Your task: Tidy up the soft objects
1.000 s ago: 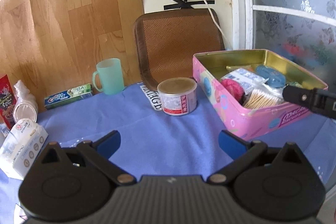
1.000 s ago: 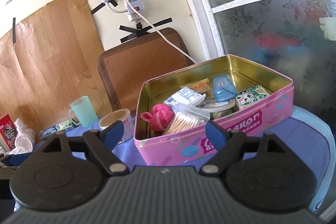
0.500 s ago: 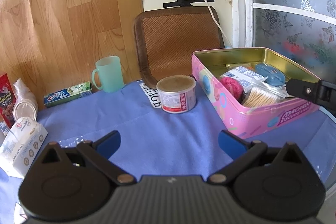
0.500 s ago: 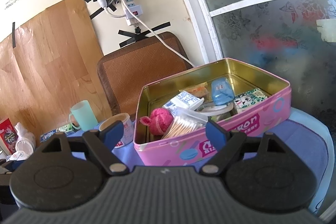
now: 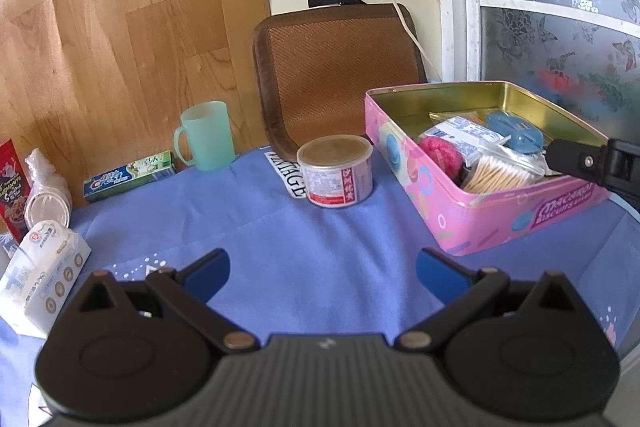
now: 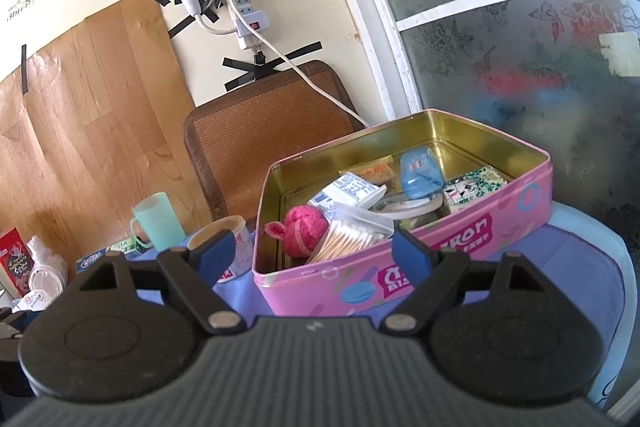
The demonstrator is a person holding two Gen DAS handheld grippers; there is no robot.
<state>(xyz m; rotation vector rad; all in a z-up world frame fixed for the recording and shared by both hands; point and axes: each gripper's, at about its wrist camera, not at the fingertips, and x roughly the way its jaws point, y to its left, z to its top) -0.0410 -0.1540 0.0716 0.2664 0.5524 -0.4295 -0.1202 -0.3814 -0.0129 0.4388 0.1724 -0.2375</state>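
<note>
Inside the pink tin point(image 6: 460, 231), a pink knitted object point(image 6: 300, 229) is lying just ahead of the right gripper point(image 6: 312, 255), which is standing open and empty; the left gripper point(image 5: 322, 269) is hovering open over the bench point(image 5: 320, 227), whose tissue pack point(image 5: 44, 267) is appearing clearly, perhaps, only in the left wrist view.

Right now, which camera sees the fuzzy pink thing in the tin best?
The right wrist view. It looks down into the pink tin, so the pink fuzzy ball shows nearly whole beside the cotton swabs. In the left wrist view the pink fuzzy ball is partly hidden behind the tin's wall and other packets.
</note>
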